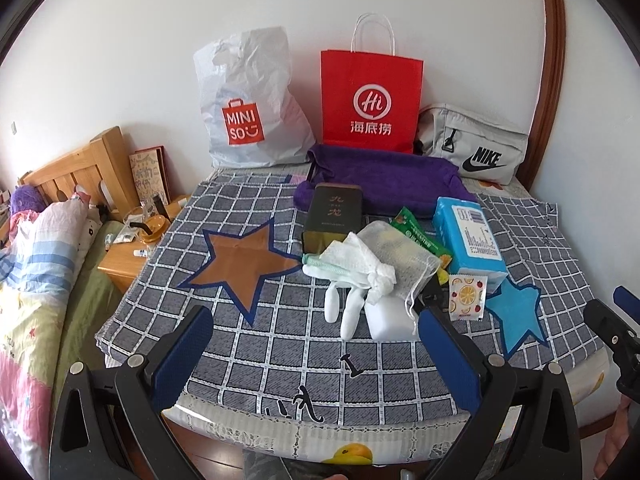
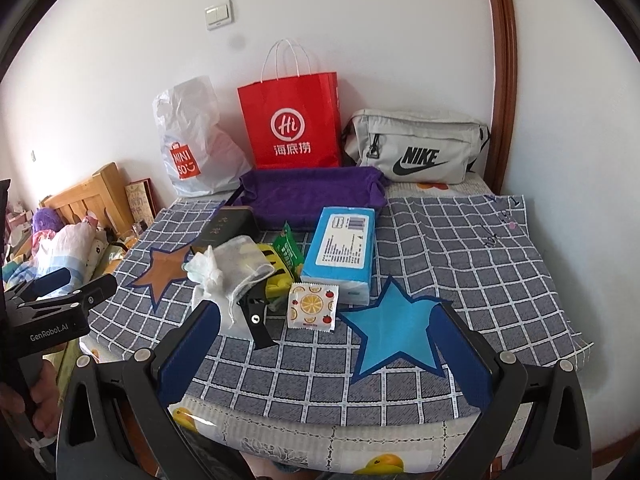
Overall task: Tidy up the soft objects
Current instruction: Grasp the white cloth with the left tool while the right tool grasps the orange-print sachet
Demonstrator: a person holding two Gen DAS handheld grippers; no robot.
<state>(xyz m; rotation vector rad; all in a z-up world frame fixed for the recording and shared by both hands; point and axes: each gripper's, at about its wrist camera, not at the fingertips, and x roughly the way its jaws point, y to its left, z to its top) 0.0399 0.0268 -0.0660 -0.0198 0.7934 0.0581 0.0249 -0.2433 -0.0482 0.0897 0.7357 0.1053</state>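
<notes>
A heap of small items lies mid-table on a grey checked cloth (image 1: pixel 256 356): a white glove (image 1: pixel 348 300), a crumpled white tissue (image 1: pixel 360 260), a mesh drawstring pouch (image 1: pixel 400 256), a blue tissue pack (image 1: pixel 468 240), a fruit-print sachet (image 1: pixel 466 296), a green snack packet (image 1: pixel 420 232) and a dark box (image 1: pixel 334 216). A purple fabric tray (image 1: pixel 384 176) lies behind them. My left gripper (image 1: pixel 316 332) is open and empty, just short of the glove. My right gripper (image 2: pixel 328 332) is open and empty, in front of the sachet (image 2: pixel 312 306) and the tissue pack (image 2: pixel 344 248).
A white Miniso plastic bag (image 1: pixel 248 112), a red paper bag (image 1: pixel 370 100) and a grey Nike pouch (image 1: pixel 472 144) stand against the back wall. A black clip (image 2: pixel 256 316) lies in the heap. A wooden nightstand (image 1: pixel 128 256) and a bed (image 1: pixel 36 264) are left of the table.
</notes>
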